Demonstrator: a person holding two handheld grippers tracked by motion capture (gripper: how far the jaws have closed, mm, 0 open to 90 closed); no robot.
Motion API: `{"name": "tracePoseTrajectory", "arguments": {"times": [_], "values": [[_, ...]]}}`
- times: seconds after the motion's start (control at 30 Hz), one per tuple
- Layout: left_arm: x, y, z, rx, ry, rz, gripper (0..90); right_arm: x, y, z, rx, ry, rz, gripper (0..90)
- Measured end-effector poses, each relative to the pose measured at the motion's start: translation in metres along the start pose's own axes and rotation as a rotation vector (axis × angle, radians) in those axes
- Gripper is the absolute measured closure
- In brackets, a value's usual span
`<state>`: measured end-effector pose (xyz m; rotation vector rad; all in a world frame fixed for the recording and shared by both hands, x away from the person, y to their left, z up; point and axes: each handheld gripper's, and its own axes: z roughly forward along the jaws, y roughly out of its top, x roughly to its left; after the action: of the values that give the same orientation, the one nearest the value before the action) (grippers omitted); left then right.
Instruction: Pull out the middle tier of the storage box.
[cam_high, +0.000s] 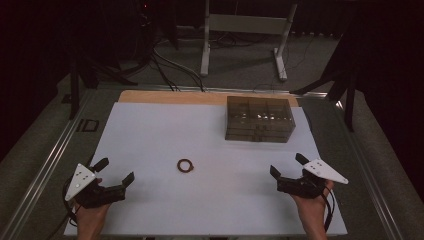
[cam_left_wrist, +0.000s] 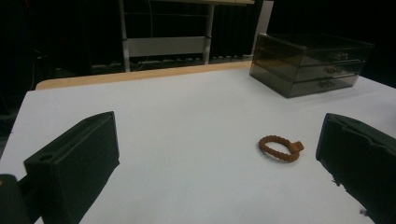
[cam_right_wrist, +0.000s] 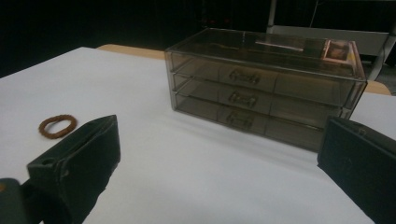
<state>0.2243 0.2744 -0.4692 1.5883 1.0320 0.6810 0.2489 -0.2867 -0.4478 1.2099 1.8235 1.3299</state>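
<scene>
So we hold both tools low at the near edge of the counter (cam_high: 150, 130) — left tool (cam_high: 118, 172) and right tool (cam_high: 287, 165), jaws wide apart, empty. Between them, nearer the left, lies the brown ring (cam_high: 185, 165); farther right stands the shut drawer box (cam_high: 259, 119). We judge nothing begun — next, reach for the ring

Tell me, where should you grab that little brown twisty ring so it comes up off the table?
Probably pinch the ring across its thin braided band, coming straight down from above. It lies flat on the white table, so nothing sticks up for a sideways grip. The open left tool looks nearer.
</scene>
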Motion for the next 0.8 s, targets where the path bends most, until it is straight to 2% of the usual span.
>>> {"name": "tracePoseTrajectory", "arguments": {"times": [0.3,0.5,0.8], "values": [[0.000,0.000,0.000,0.002,-0.001,0.001,0.9,-0.006,0.007,0.015,-0.003,-0.026,-0.005,0.0],[0.001,-0.001,0.000,0.002,0.002,0.000,0.9,-0.009,0.009,0.025,-0.010,-0.036,0.009,0.0],[0.001,-0.001,0.000,0.003,0.001,-0.001,0.9,-0.011,0.013,0.036,-0.004,-0.047,-0.002,0.0]]}}
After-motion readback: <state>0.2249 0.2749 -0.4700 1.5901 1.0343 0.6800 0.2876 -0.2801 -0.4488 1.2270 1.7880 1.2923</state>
